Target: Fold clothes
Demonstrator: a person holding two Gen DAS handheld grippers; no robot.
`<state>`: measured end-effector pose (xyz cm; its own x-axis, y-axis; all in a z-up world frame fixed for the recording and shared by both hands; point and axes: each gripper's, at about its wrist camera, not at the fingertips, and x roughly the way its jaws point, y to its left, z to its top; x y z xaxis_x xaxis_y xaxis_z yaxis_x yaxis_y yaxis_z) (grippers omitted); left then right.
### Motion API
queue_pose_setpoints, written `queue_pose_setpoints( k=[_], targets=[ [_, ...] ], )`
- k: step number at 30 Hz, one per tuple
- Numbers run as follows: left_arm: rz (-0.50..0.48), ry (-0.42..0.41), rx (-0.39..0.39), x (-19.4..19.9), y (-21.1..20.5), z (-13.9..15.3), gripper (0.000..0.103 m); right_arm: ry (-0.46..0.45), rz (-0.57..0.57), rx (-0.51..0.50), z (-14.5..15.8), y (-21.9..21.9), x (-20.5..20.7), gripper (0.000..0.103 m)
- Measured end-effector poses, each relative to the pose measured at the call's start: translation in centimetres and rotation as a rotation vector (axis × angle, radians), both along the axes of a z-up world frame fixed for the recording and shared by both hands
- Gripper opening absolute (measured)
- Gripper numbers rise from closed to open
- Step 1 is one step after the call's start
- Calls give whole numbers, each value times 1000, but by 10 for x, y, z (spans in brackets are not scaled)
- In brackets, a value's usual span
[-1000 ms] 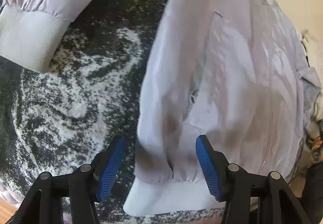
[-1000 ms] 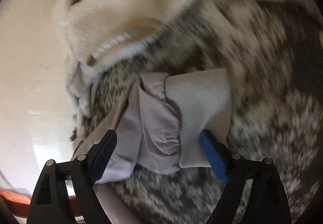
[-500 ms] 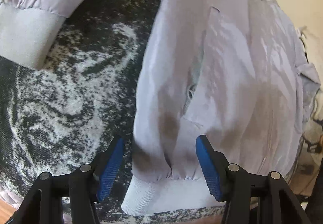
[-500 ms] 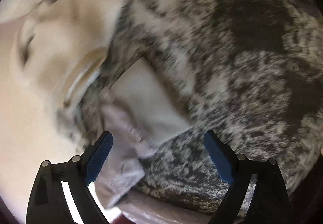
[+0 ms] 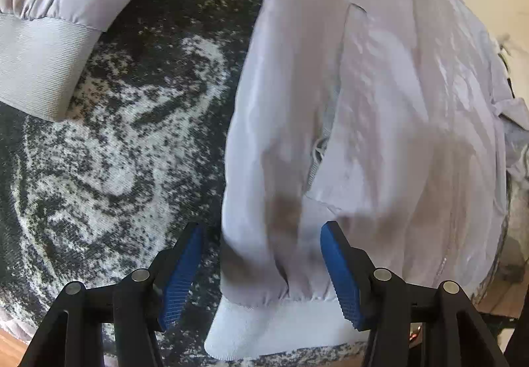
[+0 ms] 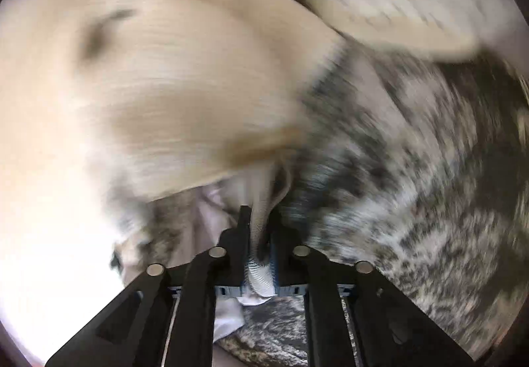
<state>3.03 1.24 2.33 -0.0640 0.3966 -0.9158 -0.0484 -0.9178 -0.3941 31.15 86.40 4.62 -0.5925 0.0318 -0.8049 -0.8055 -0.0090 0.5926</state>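
Note:
A pale lilac jacket (image 5: 380, 102) lies front up on a black-and-white patterned blanket (image 5: 115, 168). My left gripper (image 5: 261, 264) is open and straddles the jacket's lower left corner, just above its ribbed hem band (image 5: 264, 327); the left pad stands clear of the cloth. One sleeve with its ribbed cuff (image 5: 36, 69) lies at the upper left. In the blurred right wrist view my right gripper (image 6: 261, 218) has its jaws closing, pinching the other sleeve's ribbed cuff (image 6: 259, 274) between the blue pads.
A cream knitted garment (image 6: 165, 86) lies just beyond the right gripper, partly on the blanket (image 6: 413, 201). A pale surface shows at the left (image 6: 39, 234). Wooden floor shows at the lower left corner (image 5: 10, 347) of the left wrist view.
My right gripper opened wider, swung over the sleeve end, then closed on its ribbed cuff, and its view is blurred. The left gripper and the jacket hem have hardly shifted.

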Motion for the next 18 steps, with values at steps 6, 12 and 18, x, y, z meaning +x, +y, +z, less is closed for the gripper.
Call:
queue_pose_setpoints(
  k=[6, 12, 18],
  targets=[
    [22, -4, -3, 0, -2, 0, 62, 434, 508, 859, 185, -75, 20, 8],
    [15, 10, 5, 0, -1, 4, 62, 450, 1000, 1010, 228, -113, 65, 100],
    [0, 14, 0, 0, 7, 4, 62, 134, 496, 696, 142, -54, 122, 101]
  ],
)
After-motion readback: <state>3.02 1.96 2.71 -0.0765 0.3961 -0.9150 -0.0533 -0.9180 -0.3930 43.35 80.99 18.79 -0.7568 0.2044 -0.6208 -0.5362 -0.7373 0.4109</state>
